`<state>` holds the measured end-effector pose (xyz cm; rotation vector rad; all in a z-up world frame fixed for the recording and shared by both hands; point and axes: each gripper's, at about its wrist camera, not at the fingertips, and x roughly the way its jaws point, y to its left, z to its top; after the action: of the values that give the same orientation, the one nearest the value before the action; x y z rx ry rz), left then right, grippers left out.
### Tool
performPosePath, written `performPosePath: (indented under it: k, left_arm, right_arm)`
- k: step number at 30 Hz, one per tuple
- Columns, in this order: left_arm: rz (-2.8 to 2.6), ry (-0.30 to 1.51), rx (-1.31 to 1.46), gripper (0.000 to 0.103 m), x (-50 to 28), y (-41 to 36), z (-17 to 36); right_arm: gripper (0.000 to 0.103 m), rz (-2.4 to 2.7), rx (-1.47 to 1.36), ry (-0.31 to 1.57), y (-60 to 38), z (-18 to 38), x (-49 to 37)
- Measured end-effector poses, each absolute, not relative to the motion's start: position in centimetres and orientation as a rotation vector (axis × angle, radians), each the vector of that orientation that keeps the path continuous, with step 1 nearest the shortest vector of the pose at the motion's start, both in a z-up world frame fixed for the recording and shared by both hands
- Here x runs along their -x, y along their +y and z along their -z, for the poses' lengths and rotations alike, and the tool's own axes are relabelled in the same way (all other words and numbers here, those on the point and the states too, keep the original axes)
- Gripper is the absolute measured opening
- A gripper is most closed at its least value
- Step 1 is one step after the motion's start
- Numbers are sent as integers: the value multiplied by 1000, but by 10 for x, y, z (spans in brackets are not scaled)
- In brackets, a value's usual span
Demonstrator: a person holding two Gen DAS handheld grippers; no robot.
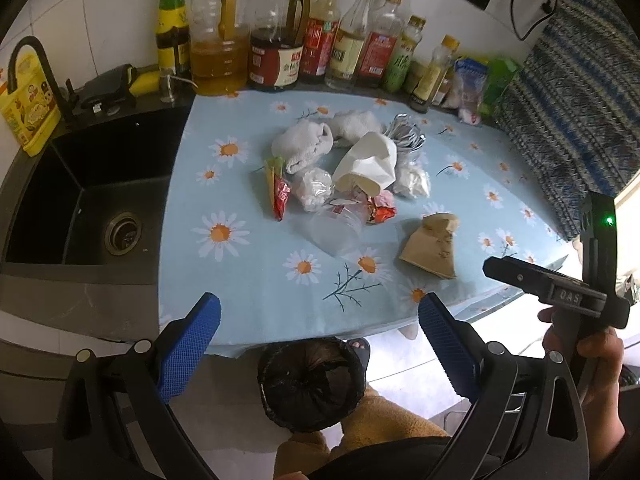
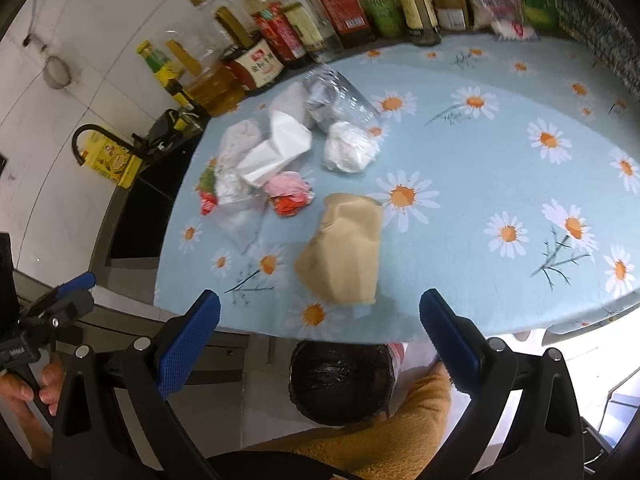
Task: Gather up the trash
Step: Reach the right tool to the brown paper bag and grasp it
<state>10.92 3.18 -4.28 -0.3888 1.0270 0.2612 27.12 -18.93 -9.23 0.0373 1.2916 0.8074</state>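
While both grippers hover at the near edge of the counter, neither holds anything: the left gripper (image 1: 319,322) has its blue-padded jaws spread wide and empty, and the right gripper (image 2: 320,320) is likewise wide open with nothing between its pads. Trash lies in a loose cluster on the daisy-print tablecloth (image 1: 224,280). A crushed brown paper cup (image 2: 340,248) lies nearest the right gripper, apart from the rest. Behind it sit a red snack wrapper (image 1: 382,208), a clear plastic cup (image 1: 336,230) on its side, a folded white paper carton (image 1: 370,164), white crumpled cloths (image 1: 304,146), a crinkled foil piece (image 1: 406,136) and what appears to be balled tissue in clear film (image 2: 348,150), though blur makes this uncertain. A bin lined with a black bag (image 1: 312,382) stands below the counter edge, between the grippers. Condiment bottles (image 1: 316,32) line the wall, and a dark sink (image 1: 92,204) lies left of the cloth.
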Motion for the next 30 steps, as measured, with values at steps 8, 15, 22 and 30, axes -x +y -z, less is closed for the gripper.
performPosePath:
  k: [8,15,22,30]
  left_arm:
    - [-277,1094,413,96,-134,36,69]
    - [-291,1134,432,96,-138,37,83]
    - [-311,1148,444,96,-136,42,90]
    - [-311,1144,445,96,-134,44,90]
  right_arm:
    - [88,-859,-28,1389,-163,128,-300]
    - [84,-851,-50,1440,-149,149,-316]
    - [73,-848,-75,1432,-138,153,-330]
    - [49,-832,-16,1412,-133,151,-329]
